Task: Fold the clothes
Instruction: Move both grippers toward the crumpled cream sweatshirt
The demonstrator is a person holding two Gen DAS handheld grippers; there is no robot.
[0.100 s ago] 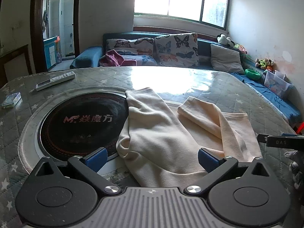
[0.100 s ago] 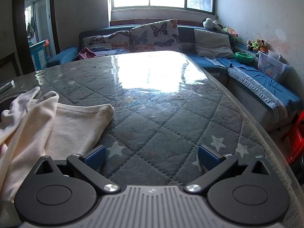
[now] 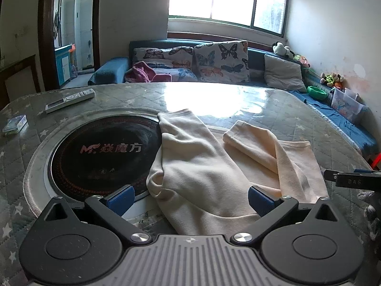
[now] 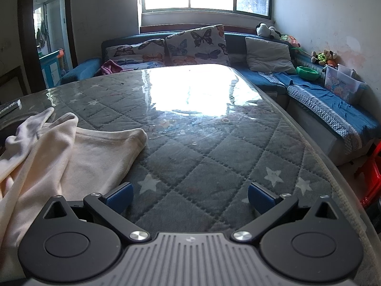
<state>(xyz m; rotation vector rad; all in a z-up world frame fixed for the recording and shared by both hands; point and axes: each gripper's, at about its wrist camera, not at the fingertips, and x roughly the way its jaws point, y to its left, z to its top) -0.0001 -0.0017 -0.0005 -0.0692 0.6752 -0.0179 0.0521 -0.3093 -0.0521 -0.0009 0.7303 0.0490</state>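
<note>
A cream garment [image 3: 209, 166] lies crumpled on the quilted grey table, its two long parts reaching away from me, one over the edge of a round black cooktop [image 3: 104, 152]. My left gripper [image 3: 190, 201] is open and empty, just above the garment's near edge. In the right wrist view the garment [image 4: 71, 152] lies at the left, its hem corner near the middle. My right gripper [image 4: 190, 199] is open and empty over bare table, to the right of the garment. It also shows at the right edge of the left wrist view [image 3: 350, 178].
A white remote [image 3: 70, 100] and a small clear box [image 3: 14, 124] lie at the table's far left. A blue sofa [image 4: 333, 109] with butterfly cushions wraps the far and right sides. The table's curved right edge [image 4: 333, 171] is close to a red stool [image 4: 371, 178].
</note>
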